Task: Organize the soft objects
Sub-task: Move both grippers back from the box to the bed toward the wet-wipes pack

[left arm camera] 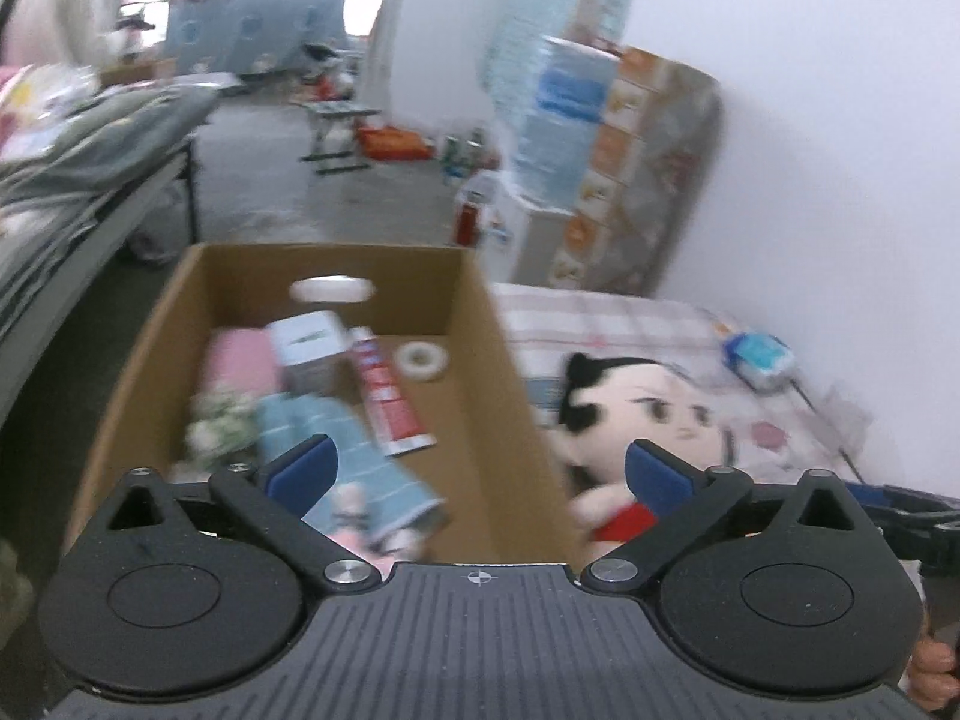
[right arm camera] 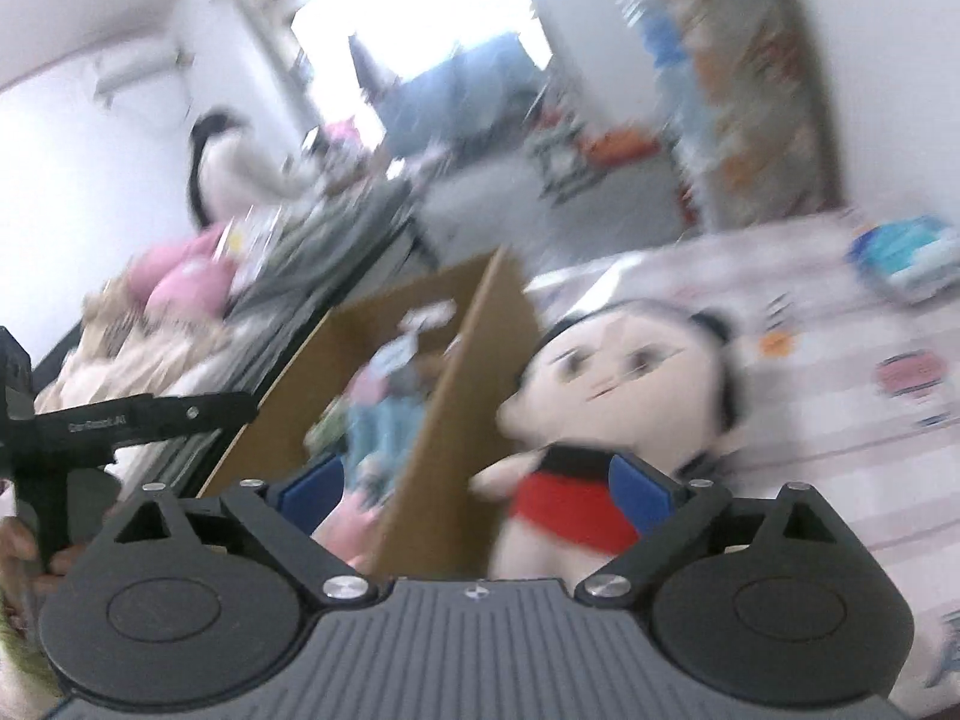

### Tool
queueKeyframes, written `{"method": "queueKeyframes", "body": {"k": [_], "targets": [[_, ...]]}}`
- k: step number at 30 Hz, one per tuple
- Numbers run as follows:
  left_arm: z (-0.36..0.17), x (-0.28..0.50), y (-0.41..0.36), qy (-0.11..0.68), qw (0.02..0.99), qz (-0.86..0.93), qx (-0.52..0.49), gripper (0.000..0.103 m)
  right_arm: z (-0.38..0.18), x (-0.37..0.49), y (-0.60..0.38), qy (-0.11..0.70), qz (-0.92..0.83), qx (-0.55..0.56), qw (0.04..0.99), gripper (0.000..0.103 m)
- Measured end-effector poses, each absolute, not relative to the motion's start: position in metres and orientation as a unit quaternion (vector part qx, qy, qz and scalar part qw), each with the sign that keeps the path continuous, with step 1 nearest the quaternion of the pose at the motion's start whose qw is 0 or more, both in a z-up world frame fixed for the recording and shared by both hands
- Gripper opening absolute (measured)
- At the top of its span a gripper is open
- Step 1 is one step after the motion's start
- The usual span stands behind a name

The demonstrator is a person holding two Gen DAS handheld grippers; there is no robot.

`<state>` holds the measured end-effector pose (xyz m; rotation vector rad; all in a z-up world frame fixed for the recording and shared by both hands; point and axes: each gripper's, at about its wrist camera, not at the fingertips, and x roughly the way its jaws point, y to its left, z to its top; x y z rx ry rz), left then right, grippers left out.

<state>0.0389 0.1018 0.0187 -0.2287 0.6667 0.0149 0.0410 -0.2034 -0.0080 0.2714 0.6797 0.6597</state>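
The left gripper (left arm camera: 477, 468) had its two blue-padded fingers (left arm camera: 303, 465) spread wide, with nothing between them. It hung over the near edge of an open cardboard box (left arm camera: 480, 324), pointing down into it. Inside the box, from nine to twelve o'clock of the fingers, lay a blue printed pouch (left arm camera: 354, 468), a red and white tube (left arm camera: 390, 402), a tape roll (left arm camera: 424, 360), a small white carton (left arm camera: 309, 342) and something pink (left arm camera: 243, 363); blur hid finer detail.

The right gripper (right arm camera: 477, 483) also had its fingers (right arm camera: 639, 492) apart, gripping nothing. A plush doll (right arm camera: 606, 396) with black hair and a red top stood just past them at about one o'clock, leaning against the outside of the box wall (right arm camera: 456, 396). One pad overlapped the doll's red middle in the view, but whether it touched could not be told.

The doll sat on a pale patterned bedsheet (right arm camera: 810, 420), beside the box rather than in it, so it seemed the next soft thing to be stowed. The open fingers suited a wide, squashy body. At two o'clock a blue packet (right arm camera: 906, 258) lay further off on the sheet. A person (right arm camera: 234, 174) stood at the far side of the room.
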Motion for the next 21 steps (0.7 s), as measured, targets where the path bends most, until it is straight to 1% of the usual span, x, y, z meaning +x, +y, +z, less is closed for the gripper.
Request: {"method": "queueKeyframes", "body": {"k": [5, 9, 12, 16, 19, 21], "targets": [[0.039, 0.077, 0.048, 0.343, 0.934, -0.042, -0.089, 0.103, -0.017, 0.047, -0.267, 0.263, 0.267, 0.179, 0.910, 0.068], [0.053, 0.114, 0.004, 0.347, 0.932, -0.077, -0.072, 0.103, -0.033, 0.063, -0.310, 0.228, 0.221, 0.232, 0.919, 0.068], [0.057, 0.148, -0.030, 0.353, 0.928, -0.098, -0.064, 0.103, -0.052, 0.080, -0.329, 0.217, 0.186, 0.257, 0.923, 0.068], [0.051, 0.209, -0.077, 0.380, 0.914, -0.133, -0.061, 0.103, -0.071, 0.110, -0.339, 0.203, 0.145, 0.266, 0.931, 0.068], [0.035, 0.258, -0.113, 0.405, 0.900, -0.151, -0.058, 0.103, -0.079, 0.143, -0.339, 0.195, 0.107, 0.261, 0.939, 0.068], [0.019, 0.293, -0.134, 0.424, 0.889, -0.160, -0.059, 0.103, -0.087, 0.167, -0.338, 0.206, 0.086, 0.261, 0.939, 0.067]]}}
